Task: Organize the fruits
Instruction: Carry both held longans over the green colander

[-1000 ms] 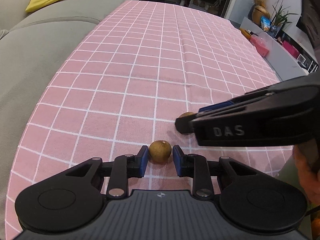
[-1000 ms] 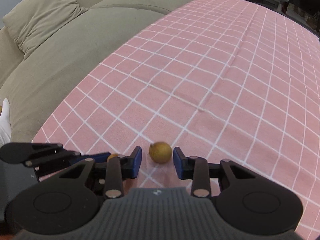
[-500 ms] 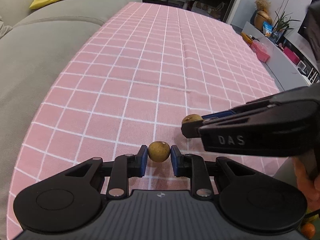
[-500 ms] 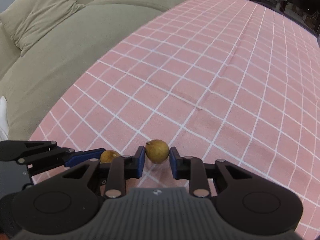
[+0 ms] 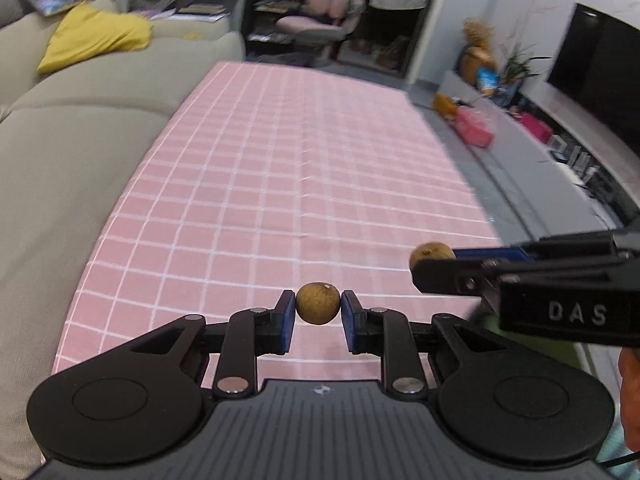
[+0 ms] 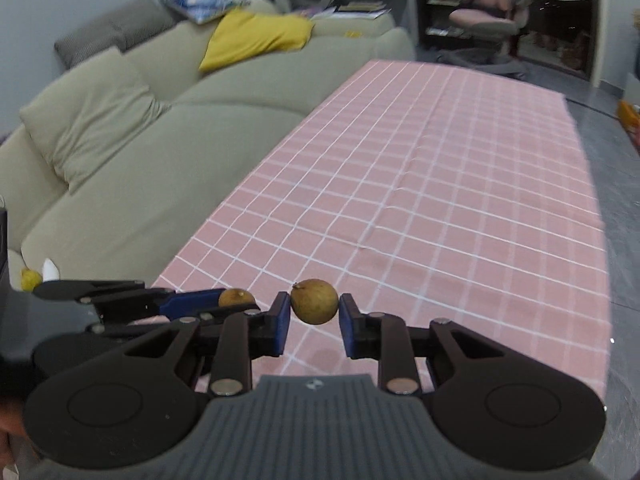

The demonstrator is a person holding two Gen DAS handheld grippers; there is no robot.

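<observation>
Two small round brown fruits are held in the air above the pink checked tablecloth. My left gripper is shut on one brown fruit, pinched between its blue pads. My right gripper is shut on the other brown fruit. In the left wrist view the right gripper reaches in from the right with its fruit at its tip. The right wrist view shows the left gripper's fruit at the lower left. Both fruits hang clear of the cloth.
A beige sofa with a yellow cushion runs along the table's left side. A pink office chair stands beyond the far end. A low grey shelf with boxes and plants lines the right. A small yellow thing lies on the sofa.
Both grippers closed on the fruits that lay on the cloth and lifted them up. The cloth has dropped away and more of the room shows in both views.
</observation>
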